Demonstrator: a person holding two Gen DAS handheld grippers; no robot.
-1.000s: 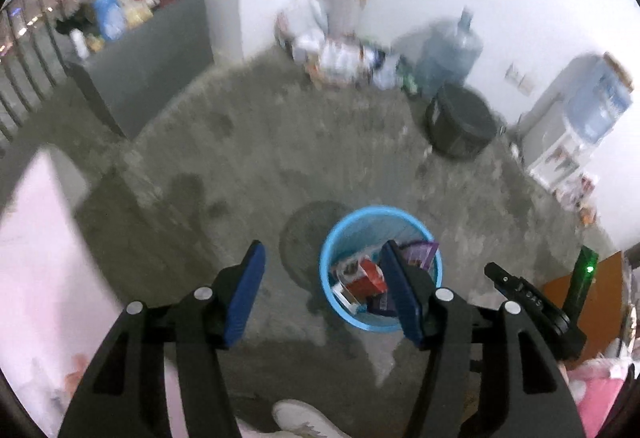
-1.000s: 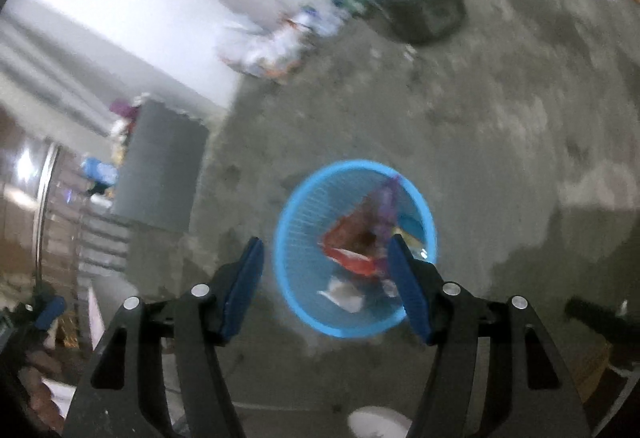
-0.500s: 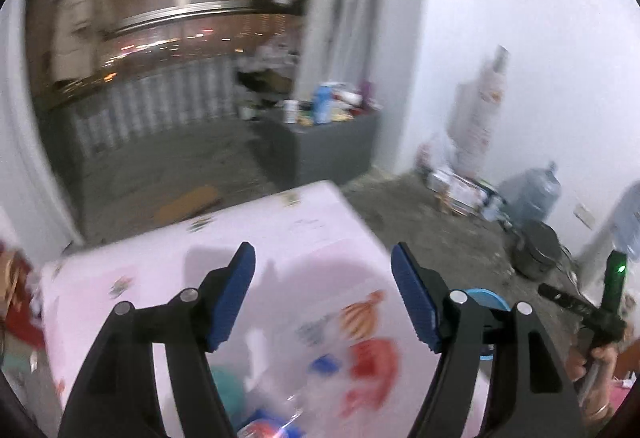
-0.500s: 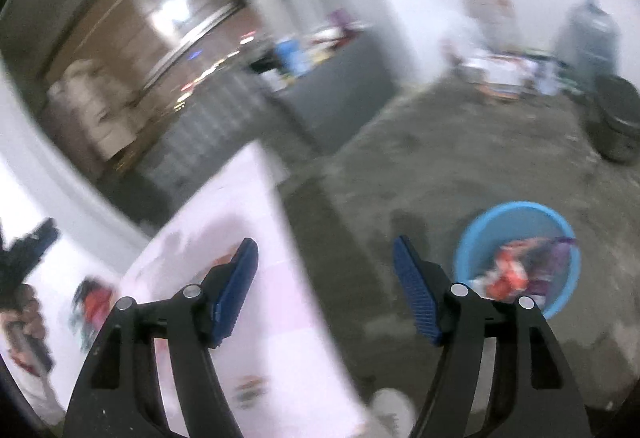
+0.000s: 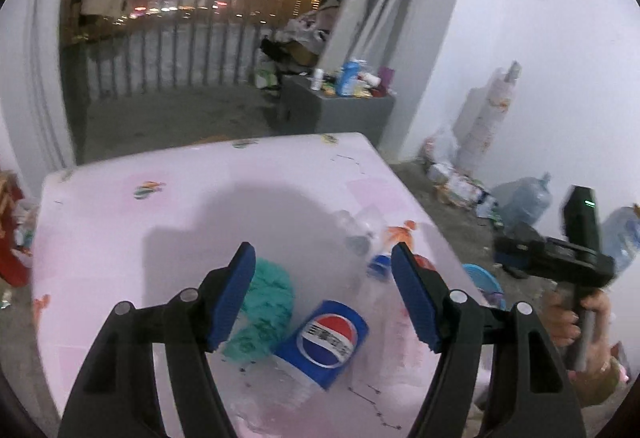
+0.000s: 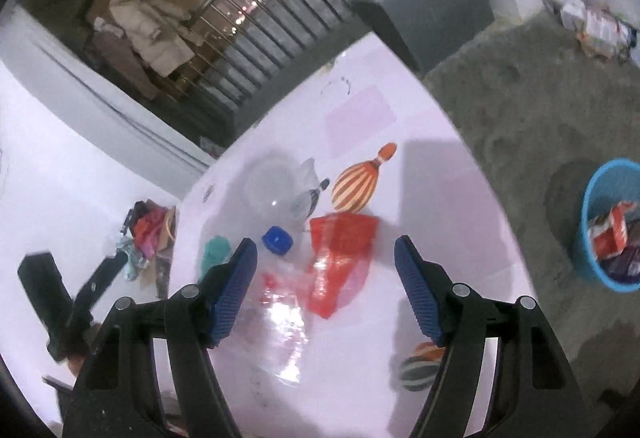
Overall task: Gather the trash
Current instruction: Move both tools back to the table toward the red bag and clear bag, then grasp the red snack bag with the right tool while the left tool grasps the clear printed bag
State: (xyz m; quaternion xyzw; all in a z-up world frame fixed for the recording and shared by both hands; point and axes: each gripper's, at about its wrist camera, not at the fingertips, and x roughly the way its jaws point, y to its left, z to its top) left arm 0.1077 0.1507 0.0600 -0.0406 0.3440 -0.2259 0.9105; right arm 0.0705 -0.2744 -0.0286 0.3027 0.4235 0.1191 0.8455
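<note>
On the pink tablecloth (image 5: 120,238) lies trash. A clear bottle with a blue Pepsi label (image 5: 328,342) lies on its side beside a teal crumpled wad (image 5: 268,306). My left gripper (image 5: 323,256) hovers open above these two with nothing between its pads. In the right wrist view a red plastic wrapper (image 6: 340,258), a blue cap (image 6: 277,239) and a crushed clear bottle (image 6: 280,190) lie on the cloth. My right gripper (image 6: 326,250) is open over the red wrapper, apart from it. A blue basket (image 6: 588,206) on the floor to the right holds several wrappers.
The table's edge runs close to the basket on the right. A grey cabinet (image 5: 340,114) with bottles stands by the balcony railing. Water jugs (image 5: 528,202) and bags line the far wall. A hand (image 5: 576,322) grips the other gripper's handle at the right.
Both views have swung up from the blue basket on the floor to the tabletop. Both jaws stand slightly wider than a second ago.
</note>
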